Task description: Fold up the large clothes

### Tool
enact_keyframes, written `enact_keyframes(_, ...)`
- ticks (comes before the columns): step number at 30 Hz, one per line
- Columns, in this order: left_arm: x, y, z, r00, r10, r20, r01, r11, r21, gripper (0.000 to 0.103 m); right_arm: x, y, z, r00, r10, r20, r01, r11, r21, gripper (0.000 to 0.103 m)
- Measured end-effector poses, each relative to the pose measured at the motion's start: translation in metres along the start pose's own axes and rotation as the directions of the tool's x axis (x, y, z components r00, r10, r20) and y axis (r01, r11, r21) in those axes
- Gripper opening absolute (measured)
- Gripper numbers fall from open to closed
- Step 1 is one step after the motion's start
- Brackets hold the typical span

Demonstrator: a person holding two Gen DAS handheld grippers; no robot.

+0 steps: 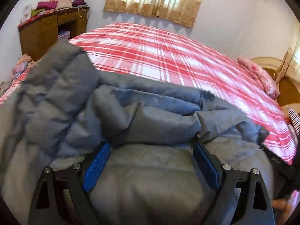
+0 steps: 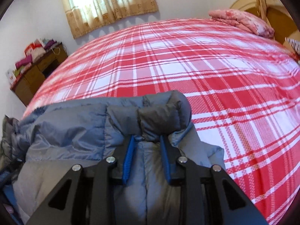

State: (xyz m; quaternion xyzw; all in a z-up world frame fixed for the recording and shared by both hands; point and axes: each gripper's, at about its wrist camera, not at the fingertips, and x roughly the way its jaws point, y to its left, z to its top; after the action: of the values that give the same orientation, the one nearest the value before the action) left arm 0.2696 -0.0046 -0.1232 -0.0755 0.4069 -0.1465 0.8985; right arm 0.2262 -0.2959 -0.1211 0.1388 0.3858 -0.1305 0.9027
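Left tongs (image 1: 150, 142) are spread wide, pads either side of a puffy fold of the one grey jacket (image 1: 131, 120), tips right at the fabric but not squeezing it. Right tongs (image 2: 148, 140) are much narrower and pinch a padded ridge of the same jacket (image 2: 105, 123), the blue pads (image 2: 128, 161) pressing into it from both sides.

Count: one jacket, one bed (image 2: 206, 71) with a red-and-white plaid sheet, one pink folded quilt (image 2: 243, 19) at the far corner, one curtain (image 2: 105, 1), one wooden cabinet (image 1: 43, 31) with a pile of stuff on top.

The jacket sits bunched at the near edge of the bed, right under both tongs. Beyond it the sheet is bare all the way to the wall and the quilt, so loads of room ahead and to the right.

Hard to see: both views are blurry, the jacket's lower part runs out of frame, and I can't tell sleeve from collar. A bit of a hand (image 1: 281, 205) peeks in at the left view's bottom right, mostly cut off.
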Motion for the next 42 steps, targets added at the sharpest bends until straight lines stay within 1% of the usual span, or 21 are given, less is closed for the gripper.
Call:
enact_keyframes(1,-0.013,0.004,0.001,1.000,0.002,0.014,-0.002,1.000,-0.007,0.090,-0.001,0.004,0.002,1.000,-0.019,-0.019,0.019,0.999,-0.037,0.029)
enact_keyframes(2,-0.028,0.009,0.001,1.000,0.012,0.029,-0.012,1.000,-0.010,0.090,-0.008,0.010,0.004,0.999,-0.044,-0.019,0.043,0.996,-0.078,0.019)
enact_keyframes(3,-0.039,0.012,0.002,0.999,0.019,0.038,-0.019,1.000,-0.003,0.090,-0.023,0.017,0.004,0.999,-0.048,0.015,0.050,0.994,-0.097,0.014)
enact_keyframes(4,-0.053,0.015,0.002,0.998,0.023,0.052,-0.024,1.000,0.008,0.090,-0.041,0.024,0.001,0.998,-0.027,0.061,0.033,0.995,-0.099,0.014)
enact_keyframes(6,-0.084,0.027,-0.002,0.994,0.058,0.098,-0.060,0.998,0.014,0.090,-0.067,0.040,-0.007,0.994,0.035,0.101,-0.025,0.995,-0.100,0.014)
enact_keyframes(10,-0.125,0.057,-0.017,0.986,0.080,0.148,-0.071,0.995,-0.063,0.090,-0.092,0.106,-0.042,0.980,0.187,0.065,-0.175,0.972,-0.156,0.014)
enact_keyframes(11,-0.137,0.067,-0.025,0.981,0.096,0.167,-0.081,0.992,-0.097,0.090,-0.094,0.120,-0.049,0.977,0.202,0.065,-0.188,0.966,-0.177,0.014)
enact_keyframes(13,-0.152,0.083,-0.037,0.973,0.127,0.192,-0.101,0.985,-0.142,0.090,-0.094,0.147,-0.064,0.975,0.206,0.081,-0.183,0.956,-0.230,0.014)
enact_keyframes(16,-0.170,0.105,-0.058,0.954,0.212,0.210,-0.170,0.965,-0.202,0.090,-0.074,0.172,-0.083,0.975,0.219,0.033,-0.204,0.947,-0.247,0.014)
enact_keyframes(18,-0.174,0.116,-0.071,0.949,0.243,0.199,-0.195,0.953,-0.233,0.090,-0.052,0.176,-0.091,0.984,0.180,0.005,-0.173,0.954,-0.245,0.014)
enact_keyframes(20,-0.172,0.121,-0.082,0.948,0.265,0.175,-0.216,0.942,-0.258,0.090,-0.037,0.172,-0.097,0.985,0.173,-0.009,-0.171,0.962,-0.215,0.011)
enact_keyframes(22,-0.172,0.120,-0.093,0.952,0.257,0.165,-0.210,0.944,-0.255,0.090,-0.034,0.168,-0.097,0.985,0.174,-0.011,-0.172,0.963,-0.208,0.009)
enact_keyframes(24,-0.174,0.115,-0.103,0.953,0.252,0.170,-0.203,0.944,-0.261,0.090,-0.034,0.168,-0.097,0.987,0.162,-0.013,-0.161,0.960,-0.231,0.009)
enact_keyframes(25,-0.176,0.113,-0.109,0.954,0.247,0.173,-0.194,0.942,-0.274,0.090,-0.034,0.170,-0.098,0.988,0.152,-0.013,-0.150,0.956,-0.253,0.009)
enact_keyframes(27,-0.180,0.109,-0.125,0.962,0.206,0.177,-0.144,0.939,-0.312,0.090,-0.035,0.172,-0.098,0.989,0.144,-0.017,-0.143,0.951,-0.274,0.009)
enact_keyframes(30,-0.181,0.104,-0.137,0.970,0.155,0.186,-0.082,0.934,-0.348,0.090,-0.036,0.171,-0.098,0.989,0.147,-0.033,-0.151,0.950,-0.274,0.009)
enact_keyframes(33,-0.163,0.099,-0.135,0.978,0.135,0.156,-0.074,0.935,-0.346,0.090,-0.039,0.174,-0.095,0.989,0.135,-0.055,-0.145,0.946,-0.289,0.009)
enact_keyframes(35,-0.156,0.098,-0.129,0.981,0.129,0.144,-0.069,0.931,-0.359,0.090,-0.049,0.173,-0.089,0.990,0.138,-0.042,-0.144,0.949,-0.280,0.009)
enact_keyframes(38,-0.148,0.094,-0.119,0.978,0.136,0.157,-0.074,0.933,-0.352,0.090,-0.066,0.166,-0.086,0.983,0.183,0.005,-0.178,0.958,-0.226,0.009)
enact_keyframes(40,-0.143,0.091,-0.113,0.974,0.140,0.176,-0.071,0.935,-0.349,0.090,-0.064,0.164,-0.090,0.981,0.195,-0.006,-0.192,0.957,-0.216,0.010)
enact_keyframes(42,-0.136,0.088,-0.108,0.973,0.137,0.185,-0.065,0.936,-0.346,0.090,-0.050,0.166,-0.096,0.982,0.185,-0.043,-0.190,0.957,-0.218,0.009)
